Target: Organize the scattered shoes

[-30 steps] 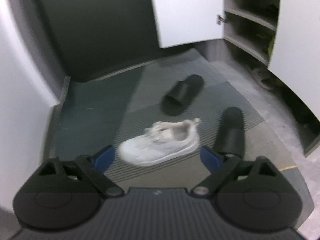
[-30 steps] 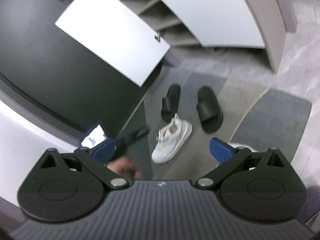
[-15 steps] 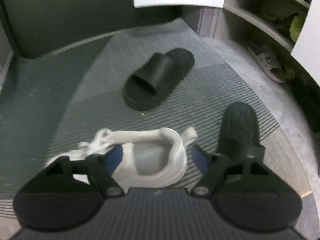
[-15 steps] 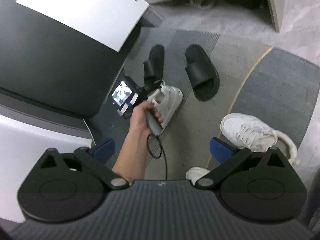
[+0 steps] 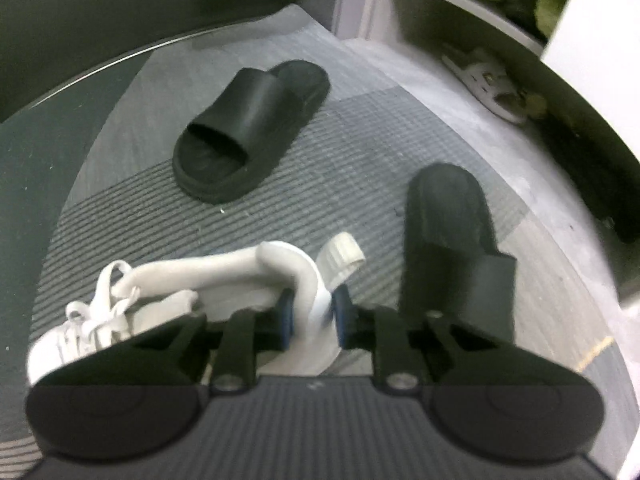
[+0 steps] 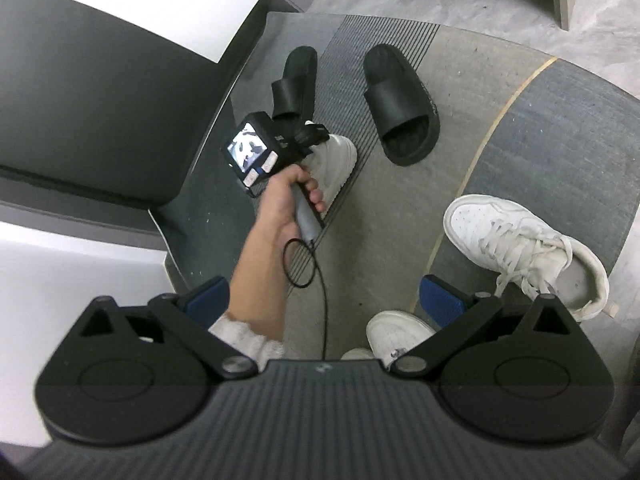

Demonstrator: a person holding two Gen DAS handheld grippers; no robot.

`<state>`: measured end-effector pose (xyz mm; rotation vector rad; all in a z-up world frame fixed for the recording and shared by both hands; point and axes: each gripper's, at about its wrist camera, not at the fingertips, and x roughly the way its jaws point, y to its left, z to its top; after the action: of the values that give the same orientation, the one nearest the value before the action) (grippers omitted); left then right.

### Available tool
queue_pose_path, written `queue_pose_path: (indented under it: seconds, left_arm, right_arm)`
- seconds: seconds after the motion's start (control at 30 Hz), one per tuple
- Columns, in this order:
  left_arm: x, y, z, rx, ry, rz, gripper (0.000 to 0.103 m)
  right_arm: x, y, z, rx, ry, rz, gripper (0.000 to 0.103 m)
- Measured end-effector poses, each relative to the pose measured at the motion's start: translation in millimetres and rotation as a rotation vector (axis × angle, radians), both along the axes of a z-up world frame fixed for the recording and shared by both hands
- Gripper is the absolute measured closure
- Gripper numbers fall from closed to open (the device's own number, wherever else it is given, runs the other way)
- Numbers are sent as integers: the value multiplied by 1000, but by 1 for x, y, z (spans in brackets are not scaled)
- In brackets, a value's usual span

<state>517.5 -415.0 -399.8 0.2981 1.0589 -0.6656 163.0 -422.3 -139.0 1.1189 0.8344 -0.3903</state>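
A white lace-up sneaker [image 5: 168,284] lies on its side on the ribbed grey mat [image 5: 360,148]. My left gripper [image 5: 312,316] has its blue pads on either side of the sneaker's heel collar; the jaws are closing and pinch it. From the right wrist view that sneaker [image 6: 340,156] shows under the left gripper [image 6: 316,136], held by a hand [image 6: 280,196]. My right gripper [image 6: 324,296] hangs open above the floor, with nothing between its fingers. A second white sneaker [image 6: 520,240] lies to its right. Two black slides [image 5: 248,128] [image 5: 452,232] sit beyond.
An open shoe cabinet at the right holds a pale sandal [image 5: 484,80] on its lowest level, and a white cabinet door [image 6: 132,4] hangs open. Another white shoe toe [image 6: 396,332] is close below the right gripper. A dark wall [image 5: 80,12] borders the mat.
The left gripper came down onto the white sneaker and its jaws closed on the heel collar. The right gripper dropped lower, bringing the second white sneaker into view.
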Motion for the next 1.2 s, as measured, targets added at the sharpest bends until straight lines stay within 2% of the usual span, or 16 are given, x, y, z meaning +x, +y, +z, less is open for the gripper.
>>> queue_pose_path:
  seconds: [0.1, 0.27, 0.43, 0.5, 0.6, 0.67, 0.7, 0.73, 0.8, 0.93, 1.0, 1.1, 1.2]
  left_arm:
    - [-25, 18, 17, 16, -20, -84, 78]
    - [-67, 30, 26, 83, -44, -233, 75]
    - [-125, 49, 20, 153, 0, -346, 74]
    - [-141, 54, 19, 159, 14, -353, 72]
    - [-160, 61, 8, 167, 30, -335, 68]
    - [-177, 58, 0, 202, -43, -335, 65]
    - [-180, 58, 3, 205, -50, -315, 59]
    - [-183, 59, 6, 208, -58, -296, 47]
    - [-186, 59, 12, 204, -60, -270, 34]
    - [-199, 80, 51, 174, -45, -165, 18]
    - [-204, 88, 68, 166, -35, -121, 15]
    - [-218, 119, 108, 150, -57, -27, 13]
    - [-224, 136, 127, 168, -60, -15, 13]
  right_arm:
    - [-8, 2, 10, -19, -28, -1, 0]
    - [-25, 15, 26, -23, -78, 16, 0]
    - [-39, 28, 41, -39, -118, 37, 0]
    - [-44, 32, 46, -55, -125, 43, 0]
    - [-54, 38, 54, -78, -132, 43, 0]
    - [-57, 41, 59, -103, -135, 59, 0]
    - [-58, 41, 60, -115, -136, 60, 0]
    - [-58, 42, 62, -128, -137, 62, 0]
    - [-60, 41, 66, -147, -140, 58, 0]
    - [-63, 34, 72, -170, -161, 34, 0]
    - [-67, 28, 80, -200, -177, 14, 0]
    - [-70, 24, 88, -230, -192, 6, 0]
    - [-71, 23, 93, -256, -211, 10, 0]
